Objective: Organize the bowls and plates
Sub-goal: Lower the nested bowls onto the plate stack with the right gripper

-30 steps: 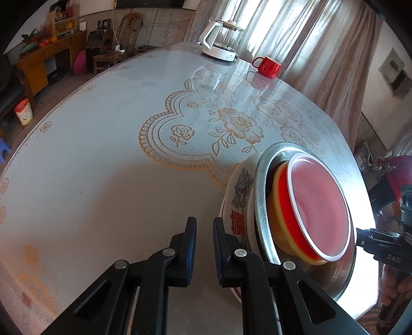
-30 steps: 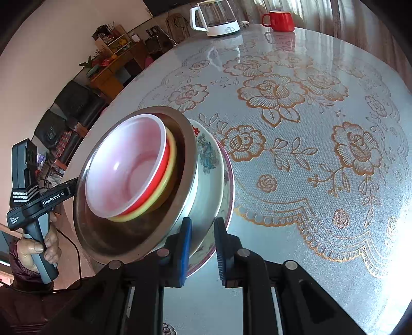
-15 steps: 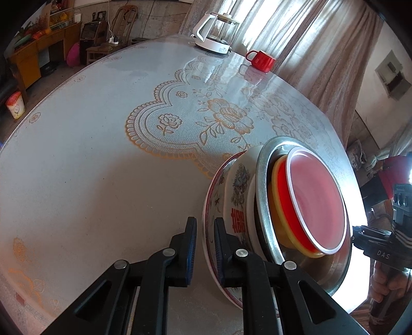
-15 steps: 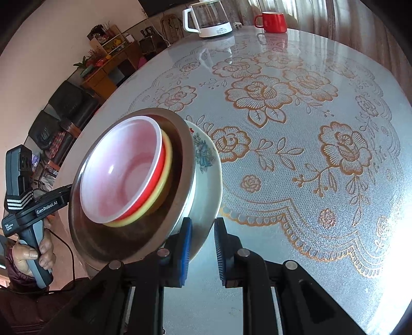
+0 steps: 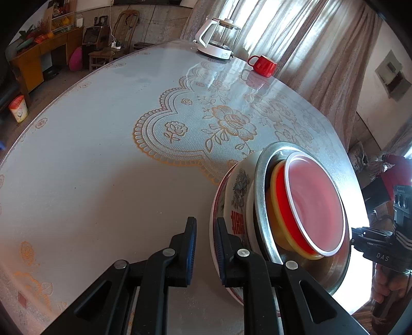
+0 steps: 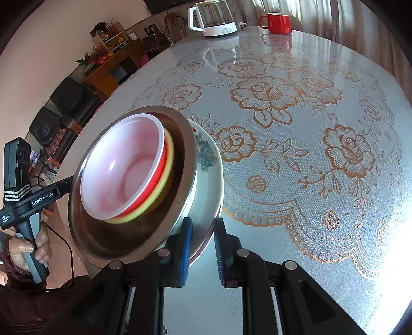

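A nested stack sits near the table's front edge: a flowered white plate (image 5: pixel 233 195) (image 6: pixel 211 185) at the bottom, a metal basin (image 5: pixel 260 195) (image 6: pixel 128 239), then yellow, red and a translucent white bowl (image 5: pixel 314 201) (image 6: pixel 121 165). My left gripper (image 5: pixel 206 247) is shut on the plate's red-edged rim on one side. My right gripper (image 6: pixel 203 247) is shut on the plate's rim on the opposite side. Each view shows the other gripper's handle in a hand beyond the stack. I cannot tell whether the plate touches the table.
The round table (image 5: pixel 77 167) has a glossy cover over gold-flowered lace. A white-based glass kettle (image 5: pixel 216 43) (image 6: pixel 213 18) and a red mug (image 5: pixel 262 65) (image 6: pixel 276 23) stand at its far edge by the curtains. Chairs and cabinets stand beyond the table.
In the left wrist view the plate's rim, earlier behind the right-hand finger, now lies between the two fingers. The right gripper's hold on the rim looks the same.
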The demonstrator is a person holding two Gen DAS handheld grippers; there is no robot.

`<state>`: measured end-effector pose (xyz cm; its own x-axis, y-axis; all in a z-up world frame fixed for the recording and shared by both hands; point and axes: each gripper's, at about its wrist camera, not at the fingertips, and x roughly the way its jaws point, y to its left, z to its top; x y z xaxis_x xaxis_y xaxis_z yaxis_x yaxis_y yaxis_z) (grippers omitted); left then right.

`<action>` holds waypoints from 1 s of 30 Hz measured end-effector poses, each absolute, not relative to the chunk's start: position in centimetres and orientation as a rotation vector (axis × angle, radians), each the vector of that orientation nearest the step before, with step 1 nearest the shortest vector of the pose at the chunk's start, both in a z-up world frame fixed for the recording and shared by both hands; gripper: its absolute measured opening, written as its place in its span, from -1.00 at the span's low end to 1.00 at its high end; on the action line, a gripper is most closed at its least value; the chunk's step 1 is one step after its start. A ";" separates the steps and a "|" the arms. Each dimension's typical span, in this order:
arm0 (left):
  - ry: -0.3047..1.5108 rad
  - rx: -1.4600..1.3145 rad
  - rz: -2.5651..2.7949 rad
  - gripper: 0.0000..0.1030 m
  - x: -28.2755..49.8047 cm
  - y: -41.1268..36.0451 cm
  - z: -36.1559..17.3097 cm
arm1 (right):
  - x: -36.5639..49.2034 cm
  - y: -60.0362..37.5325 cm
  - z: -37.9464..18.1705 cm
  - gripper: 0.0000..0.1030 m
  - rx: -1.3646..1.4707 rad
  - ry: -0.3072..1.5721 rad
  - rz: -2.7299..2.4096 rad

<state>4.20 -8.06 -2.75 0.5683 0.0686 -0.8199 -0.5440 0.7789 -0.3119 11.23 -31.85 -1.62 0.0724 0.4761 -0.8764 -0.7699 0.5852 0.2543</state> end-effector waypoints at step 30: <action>0.909 -0.456 0.305 -0.64 4.6 -7.8 -2.4 | 8.7 -32.1 -1.1 -0.64 -0.263 1.104 0.771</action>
